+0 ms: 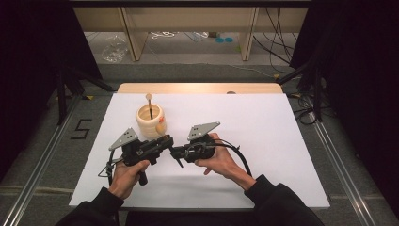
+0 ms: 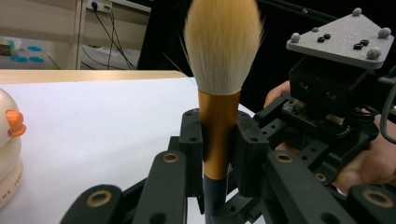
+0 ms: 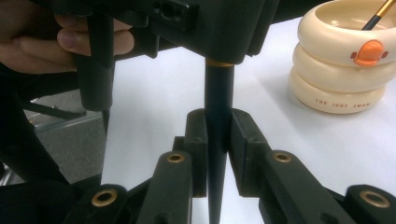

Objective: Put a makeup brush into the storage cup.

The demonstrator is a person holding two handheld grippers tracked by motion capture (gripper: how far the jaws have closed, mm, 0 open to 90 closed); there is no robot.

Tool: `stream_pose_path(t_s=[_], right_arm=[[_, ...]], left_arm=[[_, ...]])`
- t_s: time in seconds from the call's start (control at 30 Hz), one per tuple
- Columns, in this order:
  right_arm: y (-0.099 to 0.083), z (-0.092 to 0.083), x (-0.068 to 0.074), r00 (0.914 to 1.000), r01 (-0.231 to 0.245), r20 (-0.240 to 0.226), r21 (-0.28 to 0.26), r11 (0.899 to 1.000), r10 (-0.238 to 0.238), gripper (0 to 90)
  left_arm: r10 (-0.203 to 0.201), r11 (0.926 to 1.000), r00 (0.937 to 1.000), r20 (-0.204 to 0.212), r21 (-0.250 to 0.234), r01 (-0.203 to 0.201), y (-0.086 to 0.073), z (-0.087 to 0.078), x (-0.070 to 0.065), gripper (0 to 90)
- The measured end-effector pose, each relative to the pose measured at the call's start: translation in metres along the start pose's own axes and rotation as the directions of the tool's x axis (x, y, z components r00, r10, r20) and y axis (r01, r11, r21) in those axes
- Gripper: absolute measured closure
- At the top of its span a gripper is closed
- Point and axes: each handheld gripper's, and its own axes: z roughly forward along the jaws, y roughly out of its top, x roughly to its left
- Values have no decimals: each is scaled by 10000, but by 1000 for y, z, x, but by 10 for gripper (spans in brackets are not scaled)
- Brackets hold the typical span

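A makeup brush (image 2: pixel 222 46) with cream bristles, a gold ferrule and a dark handle (image 3: pixel 218 93) is held between both grippers over the white table. My left gripper (image 2: pixel 219 140) is shut on the gold ferrule. My right gripper (image 3: pixel 218 140) is shut on the dark handle lower down. In the high view the left gripper (image 1: pixel 168 141) and the right gripper (image 1: pixel 175 151) meet tip to tip at the table's middle, and the handle's end (image 1: pixel 179 162) pokes out below them. A cream ringed holder (image 1: pixel 150 121) stands just behind the left gripper, with a second brush (image 1: pixel 149 106) upright in it.
The white sheet (image 1: pixel 263 141) covers the table, and a wooden strip (image 1: pixel 197 88) shows at its far edge. The cream holder (image 3: pixel 343 60) has an orange beak on its side. Black stands and cables flank the table on the floor.
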Motion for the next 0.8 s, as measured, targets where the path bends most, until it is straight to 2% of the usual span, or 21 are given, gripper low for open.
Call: stream_pose_path(t_s=[0.2,0.47,0.57,0.6,0.67,0.7,0.8], right_arm=[[-1,-1,1,9999,-146,92,-58,9999,147,789],[0,-4,-1,9992,-376,84,-518,9980,380,789],[1,-3,0,9991,-412,-55,-459,9981,410,789],[0,-2,0,9993,-381,-6,-501,9980,382,790],[1,-2,1,9992,-408,-53,-427,9983,406,790],[1,-2,1,9989,-455,-112,-453,9979,450,790],[1,-2,1,9987,-500,-119,-456,9977,495,789]], left_arm=[[110,9999,9999,24,79,-110,-1,1,1,735],[164,9997,9999,11,164,-164,-3,3,-1,739],[55,9999,10000,44,122,-55,-4,3,-1,750],[-30,9999,10000,-68,99,30,-4,3,-2,753],[-11,10000,10000,-62,83,11,-4,3,-2,763],[186,9998,9998,39,85,-186,-4,3,-1,765],[184,9998,9998,69,76,-185,-4,3,-2,769]])
